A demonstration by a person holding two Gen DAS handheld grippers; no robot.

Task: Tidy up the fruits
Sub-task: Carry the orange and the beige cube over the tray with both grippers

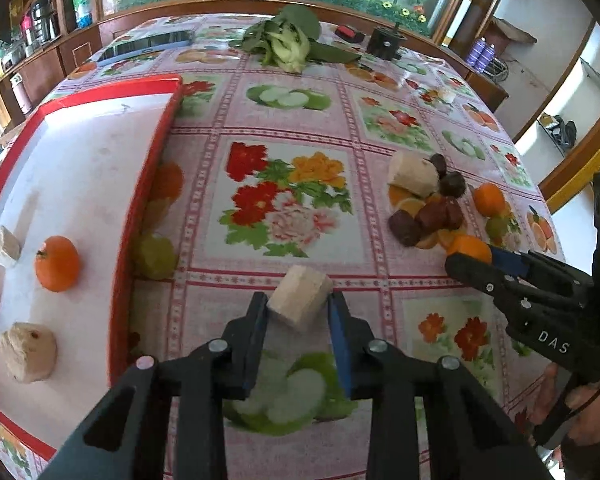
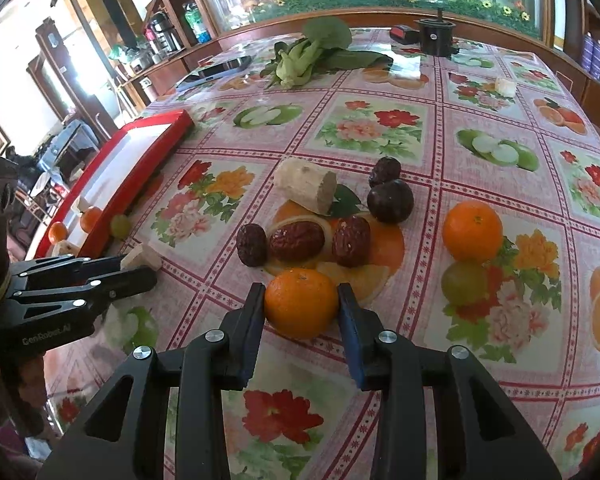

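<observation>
My left gripper [image 1: 298, 307] is shut on a pale sugarcane chunk [image 1: 300, 300], held just right of the red-rimmed white tray [image 1: 140, 184]. The tray holds two oranges [image 1: 57, 263] and two pale chunks [image 1: 29, 352]. My right gripper [image 2: 300, 308] is shut on an orange [image 2: 301, 303] resting on the flowered tablecloth. Beyond it lie several red dates [image 2: 297, 240], two dark round fruits [image 2: 391, 201], a longer sugarcane piece [image 2: 306, 190], another orange [image 2: 472, 231] and a green grape [image 2: 463, 282]. Another green grape [image 1: 156, 254] sits against the tray's outer edge.
Leafy greens [image 1: 290, 42] lie at the table's far side with a phone [image 1: 148, 46], a black cylinder [image 1: 386, 42] and a red-black object [image 1: 350, 33]. A small pale cube [image 2: 505, 87] sits far right. Wooden shelves stand to the left.
</observation>
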